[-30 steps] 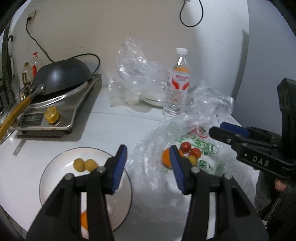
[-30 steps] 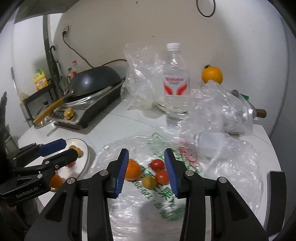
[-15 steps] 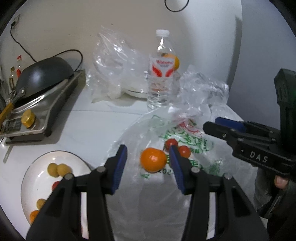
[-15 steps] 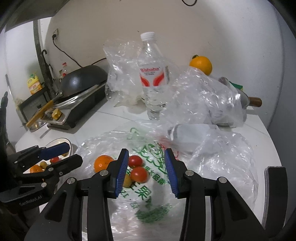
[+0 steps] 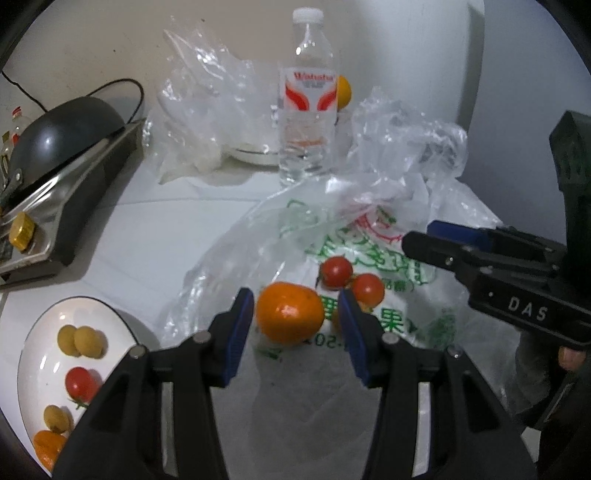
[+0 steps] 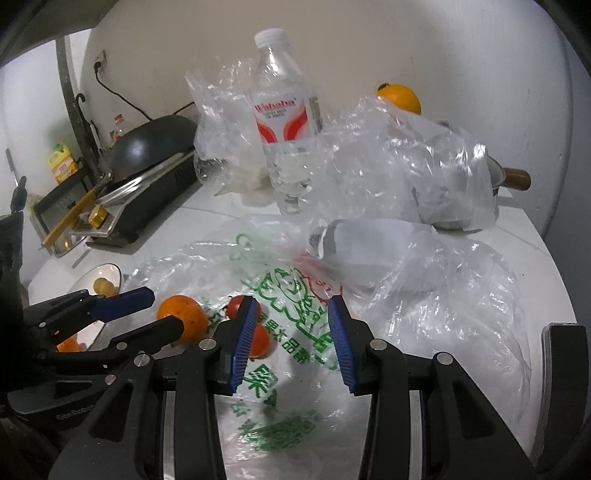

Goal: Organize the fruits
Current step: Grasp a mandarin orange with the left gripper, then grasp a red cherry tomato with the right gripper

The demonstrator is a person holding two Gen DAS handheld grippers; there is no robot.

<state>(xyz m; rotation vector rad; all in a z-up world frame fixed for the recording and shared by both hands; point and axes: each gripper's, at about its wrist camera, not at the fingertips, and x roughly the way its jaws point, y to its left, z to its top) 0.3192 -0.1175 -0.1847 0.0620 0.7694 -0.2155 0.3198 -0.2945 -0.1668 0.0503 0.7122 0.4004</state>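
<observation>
Framing the fruit: left gripper [image 5: 295,321] had its jaws partly open on both sides of the orange [image 5: 290,312], pads apart from it, holding nothing.
Right gripper [image 6: 291,339]: jaws partly open and empty above the printed plastic bag [image 6: 295,295].
Orange: lay on the bag, near the table's middle, with two red tomatoes [image 5: 351,278] just beside it.
Plate [image 5: 40,332]: at the table's near left edge, carrying small yellow fruits [image 5: 81,341] and one tomato [image 5: 79,384].
Water bottle [image 5: 308,99]: upright toward the back edge.

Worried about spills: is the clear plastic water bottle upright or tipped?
Upright: the clear plastic water bottle stands on its base, white cap on top.
</observation>
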